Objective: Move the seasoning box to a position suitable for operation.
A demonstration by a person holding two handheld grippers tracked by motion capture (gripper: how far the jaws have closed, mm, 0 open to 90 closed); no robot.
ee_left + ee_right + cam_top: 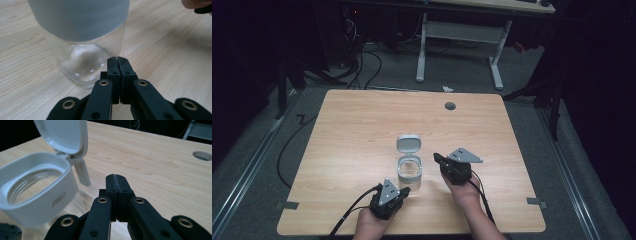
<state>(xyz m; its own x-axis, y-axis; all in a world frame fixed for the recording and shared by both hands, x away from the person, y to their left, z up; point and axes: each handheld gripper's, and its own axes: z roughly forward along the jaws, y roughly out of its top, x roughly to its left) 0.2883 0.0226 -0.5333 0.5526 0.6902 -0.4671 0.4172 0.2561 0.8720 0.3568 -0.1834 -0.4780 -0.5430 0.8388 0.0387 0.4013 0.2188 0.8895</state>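
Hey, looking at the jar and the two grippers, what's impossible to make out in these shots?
- Jar rim and lid: cut off by the top edge of the left gripper view.
- Jar base: below the bottom edge in the right gripper view.
- Raised lettering on the jar's white collar: blurred in the right gripper view.
- Left gripper tips against the jar: too small in the high view to tell contact.

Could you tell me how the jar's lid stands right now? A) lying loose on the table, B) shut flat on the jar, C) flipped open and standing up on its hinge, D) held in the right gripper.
C: the lid stands raised on its hinge behind the open mouth of the jar, with no gripper touching it.
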